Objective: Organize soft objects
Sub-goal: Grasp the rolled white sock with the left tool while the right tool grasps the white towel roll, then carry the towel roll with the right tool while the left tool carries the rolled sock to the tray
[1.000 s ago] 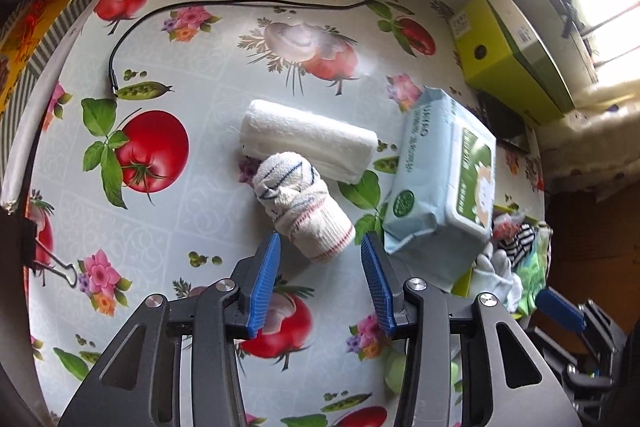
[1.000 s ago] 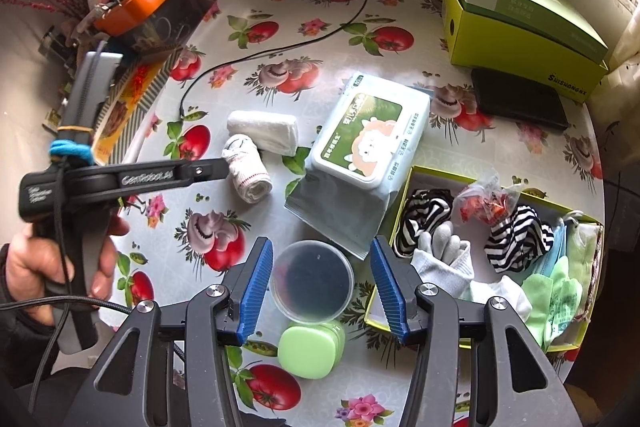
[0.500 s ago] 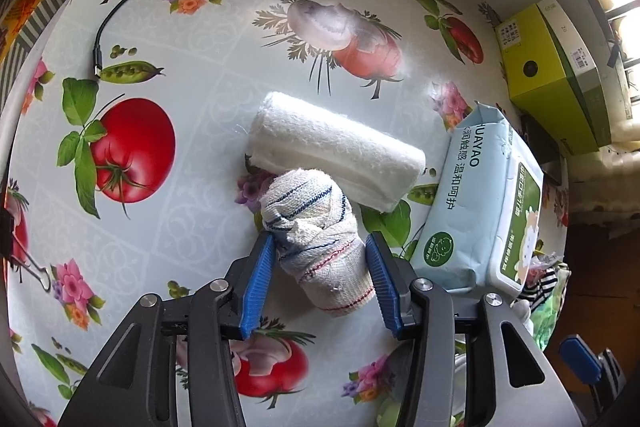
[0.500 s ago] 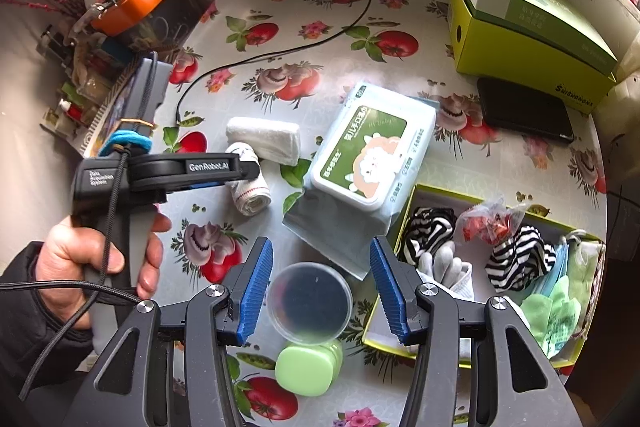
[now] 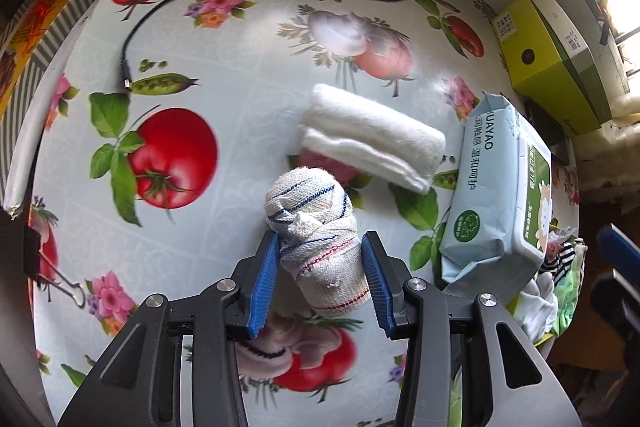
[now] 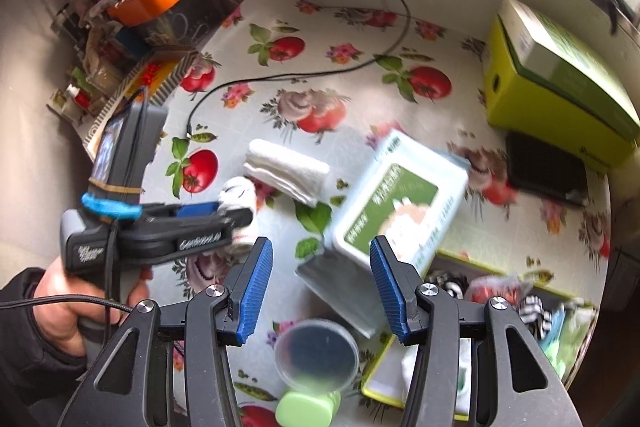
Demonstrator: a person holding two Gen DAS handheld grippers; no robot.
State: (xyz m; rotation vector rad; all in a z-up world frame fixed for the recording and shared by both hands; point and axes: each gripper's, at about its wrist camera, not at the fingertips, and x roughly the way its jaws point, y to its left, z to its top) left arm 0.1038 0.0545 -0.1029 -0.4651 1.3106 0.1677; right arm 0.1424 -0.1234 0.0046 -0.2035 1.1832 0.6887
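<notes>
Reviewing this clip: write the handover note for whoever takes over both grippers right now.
Left gripper: open, blue pads straddling the knotted striped white cloth bundle, not yet clamped.
Right gripper: open, empty, above the wet-wipes pack.
Rolled white towel lies on the tomato-print tablecloth beyond the bundle.
Yellow-green tray already holds striped socks.
Left: grip bundle, likely put it and the towel away.

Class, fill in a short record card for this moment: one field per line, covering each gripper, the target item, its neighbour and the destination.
left gripper: open, jaws straddling the rolled sock
rolled sock: striped, lying on the tablecloth
white towel roll: just beyond the sock
right gripper: open, holding nothing
green box: already holds socks, beside the wipes pack
</notes>
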